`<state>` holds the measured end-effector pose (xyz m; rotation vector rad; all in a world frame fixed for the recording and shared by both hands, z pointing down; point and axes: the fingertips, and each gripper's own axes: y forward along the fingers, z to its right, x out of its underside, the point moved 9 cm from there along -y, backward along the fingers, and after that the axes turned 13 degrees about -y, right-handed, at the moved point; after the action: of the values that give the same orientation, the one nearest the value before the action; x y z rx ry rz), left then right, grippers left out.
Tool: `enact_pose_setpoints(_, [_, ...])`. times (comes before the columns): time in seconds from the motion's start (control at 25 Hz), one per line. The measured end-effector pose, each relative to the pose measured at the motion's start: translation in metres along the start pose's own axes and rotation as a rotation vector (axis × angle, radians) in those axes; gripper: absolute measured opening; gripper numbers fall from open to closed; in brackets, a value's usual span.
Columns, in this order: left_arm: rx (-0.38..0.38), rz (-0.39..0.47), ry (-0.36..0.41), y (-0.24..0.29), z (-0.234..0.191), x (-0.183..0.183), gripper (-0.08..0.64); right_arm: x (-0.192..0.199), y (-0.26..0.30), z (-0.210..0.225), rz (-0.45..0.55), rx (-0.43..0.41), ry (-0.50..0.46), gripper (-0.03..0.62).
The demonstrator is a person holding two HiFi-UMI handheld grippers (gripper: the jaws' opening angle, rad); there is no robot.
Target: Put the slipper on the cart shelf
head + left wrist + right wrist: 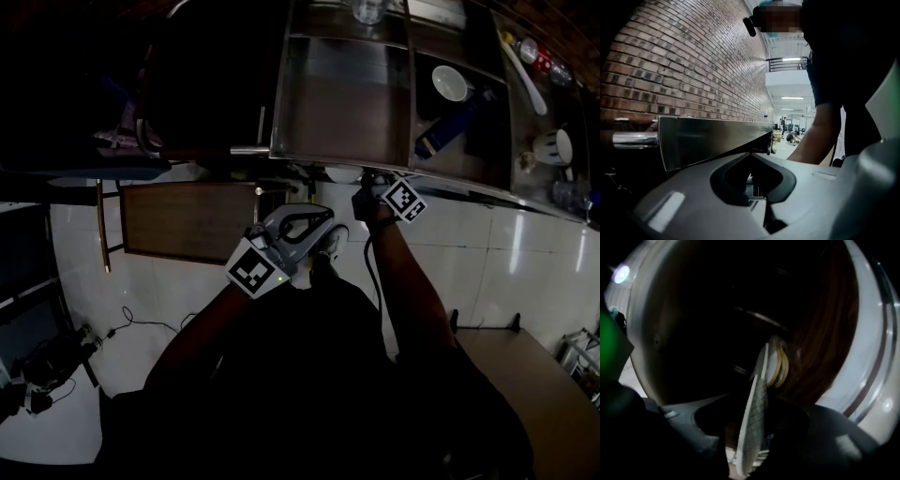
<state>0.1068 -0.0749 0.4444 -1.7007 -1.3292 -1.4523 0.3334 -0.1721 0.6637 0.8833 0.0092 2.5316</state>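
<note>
The slipper [759,399] stands edge-on with its grid-patterned sole toward me, and a yellow-edged part shows at its far end. It sits between the jaws of my right gripper [749,439], which stand apart on both sides of it: open. In the head view the right gripper [373,194] reaches under the top of the steel cart [347,103], and the slipper is hidden there. My left gripper [302,228] hangs in front of the cart, shut and holding nothing. The left gripper [771,213] looks along the cart's steel edge [712,136].
The cart top holds a white bowl [450,82], a blue object [439,138] and a cup [553,145]. A wooden board [187,220] stands left of the cart, and a wooden table [553,394] at the lower right. Cables [56,361] lie on the white floor. A brick wall [684,61] rises behind.
</note>
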Motion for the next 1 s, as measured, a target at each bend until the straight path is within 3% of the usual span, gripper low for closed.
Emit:
enact_pose_setpoints(0.16, [0.000,0.011,-0.017,0.001,0.004,-0.002,0.003,-0.016,-0.023,0.004,0.065,0.146,-0.078,0.240])
enact_pose_setpoints(0.32, [0.001,0.030,-0.018,-0.003,0.008,-0.008,0.003,-0.029,-0.046,0.000,0.104,0.160,-0.089,0.242])
enact_pose_setpoints(0.64, [0.000,0.058,-0.005,-0.022,0.017,-0.019,0.003,-0.036,-0.094,-0.044,0.119,0.048,-0.054,0.237])
enact_pose_setpoints(0.72, [0.007,0.068,-0.001,-0.029,0.021,-0.019,0.003,-0.029,-0.101,-0.063,0.083,-0.011,-0.066,0.180])
enact_pose_setpoints(0.8, [0.004,0.080,0.003,-0.037,0.025,-0.019,0.003,-0.022,-0.106,-0.087,0.035,-0.075,-0.120,0.069])
enact_pose_setpoints(0.88, [-0.014,0.092,-0.007,-0.046,0.028,-0.019,0.003,-0.018,-0.108,-0.115,-0.021,-0.135,-0.195,0.009])
enact_pose_setpoints(1.0, [-0.050,0.097,-0.025,-0.062,0.030,-0.018,0.003,-0.011,-0.105,-0.160,-0.097,-0.255,-0.360,0.002])
